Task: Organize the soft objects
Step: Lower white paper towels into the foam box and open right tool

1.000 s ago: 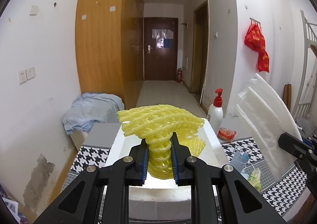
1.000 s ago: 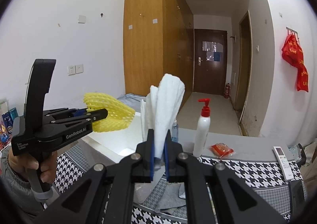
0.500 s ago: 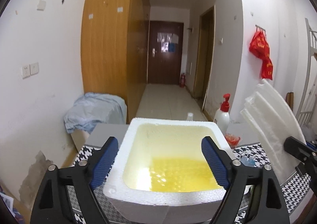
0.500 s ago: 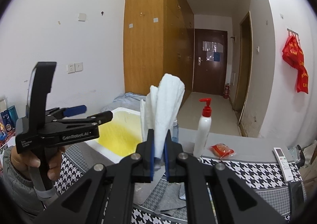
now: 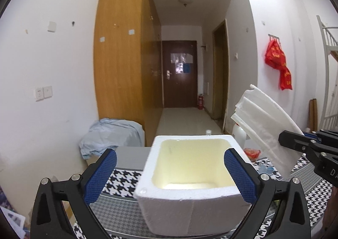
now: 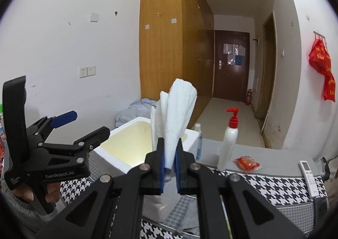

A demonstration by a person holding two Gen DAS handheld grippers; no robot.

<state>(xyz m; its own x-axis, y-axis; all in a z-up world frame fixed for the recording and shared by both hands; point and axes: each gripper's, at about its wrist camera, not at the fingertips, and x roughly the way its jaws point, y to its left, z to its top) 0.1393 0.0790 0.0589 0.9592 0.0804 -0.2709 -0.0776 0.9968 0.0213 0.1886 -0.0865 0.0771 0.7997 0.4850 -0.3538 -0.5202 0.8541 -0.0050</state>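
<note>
A white styrofoam box (image 5: pixel 190 196) stands on the houndstooth table (image 5: pixel 124 177); it also shows in the right wrist view (image 6: pixel 109 154). The yellow foam net is hidden from view; only the box's yellowish inside shows. My left gripper (image 5: pixel 169 175) is open and empty, its blue pads either side of the box's near rim; it shows from the side in the right wrist view (image 6: pixel 69 124). My right gripper (image 6: pixel 169 160) is shut on a folded white foam sheet (image 6: pixel 175 110), held upright to the right of the box; the sheet shows in the left wrist view (image 5: pixel 266 124).
A white pump bottle with a red top (image 6: pixel 230 139), a red packet (image 6: pixel 246 161) and a white remote (image 6: pixel 308 175) lie on the table's right part. A small clear bottle (image 6: pixel 197 139) stands behind the box. A blue cloth heap (image 5: pixel 109 135) lies beyond the table's left.
My left gripper opened and let the yellow foam net drop into the styrofoam box, then pulled back. My right gripper kept hold of the white foam sheet.
</note>
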